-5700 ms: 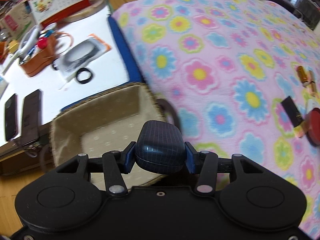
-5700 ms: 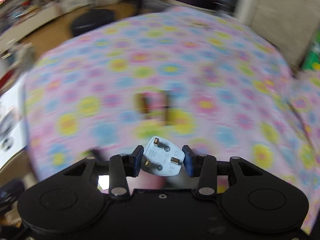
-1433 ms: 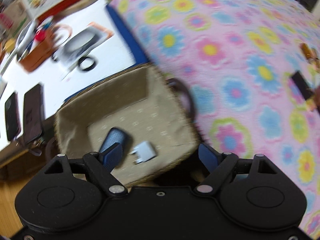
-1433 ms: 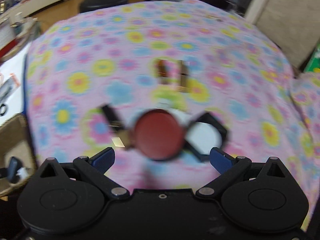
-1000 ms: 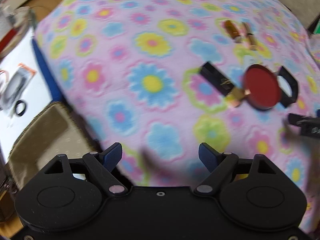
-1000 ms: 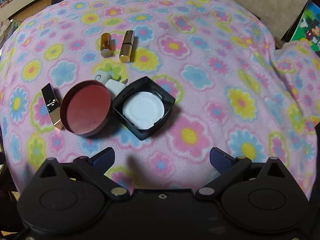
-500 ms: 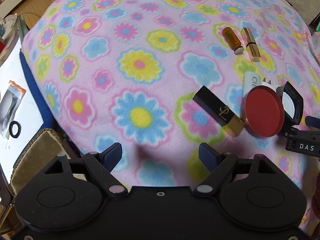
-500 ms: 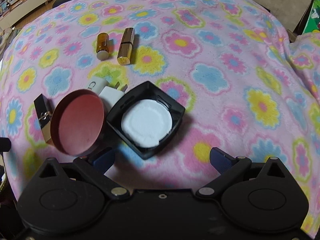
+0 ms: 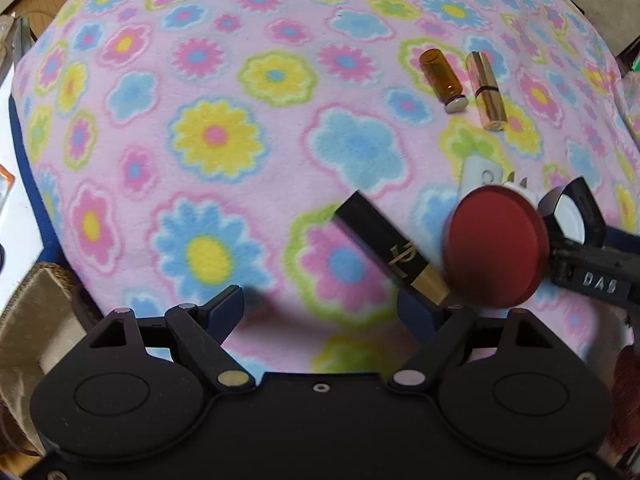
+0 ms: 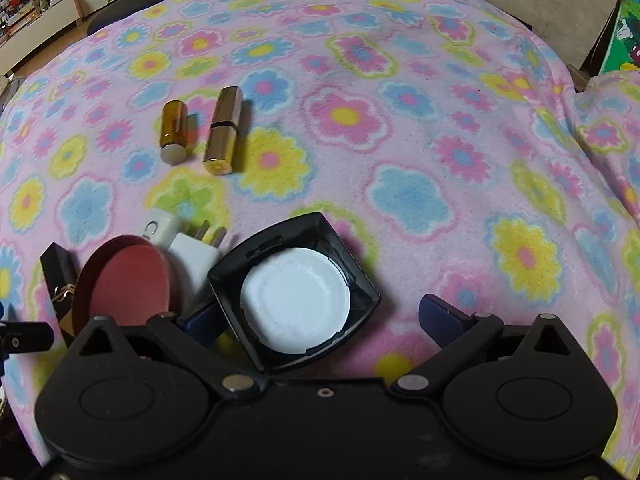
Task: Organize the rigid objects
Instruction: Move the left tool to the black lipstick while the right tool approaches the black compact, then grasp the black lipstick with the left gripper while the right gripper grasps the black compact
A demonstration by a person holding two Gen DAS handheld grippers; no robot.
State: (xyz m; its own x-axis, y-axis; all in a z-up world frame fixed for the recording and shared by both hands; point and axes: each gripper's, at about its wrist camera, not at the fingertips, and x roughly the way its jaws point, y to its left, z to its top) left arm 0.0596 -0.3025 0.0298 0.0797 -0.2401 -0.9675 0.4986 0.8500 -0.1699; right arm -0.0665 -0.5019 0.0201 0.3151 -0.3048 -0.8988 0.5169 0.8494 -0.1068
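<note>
My left gripper (image 9: 322,312) is open and empty above the flowered blanket, its right finger close to the gold end of a black lipstick box (image 9: 392,252). A red round lid (image 9: 496,246) leans beside the box. My right gripper (image 10: 320,320) is open, with a black square compact (image 10: 296,296) holding a white puff between its jaws; the right pad stands apart from it. To the compact's left are the red lid (image 10: 124,284) and a white charger (image 10: 192,256). An amber vial (image 10: 174,128) and a gold lipstick (image 10: 224,130) lie farther back.
A lined wicker basket (image 9: 28,320) sits at the blanket's lower left edge, beside a white table. The right gripper's finger (image 9: 592,276) reaches in past the red lid in the left wrist view. A wall and a colourful picture stand to the right.
Earlier the left held a dark blue case and the right a white plug; both then lay in the basket. Both open grippers have since swung over the blanket and closed in on the cluster.
</note>
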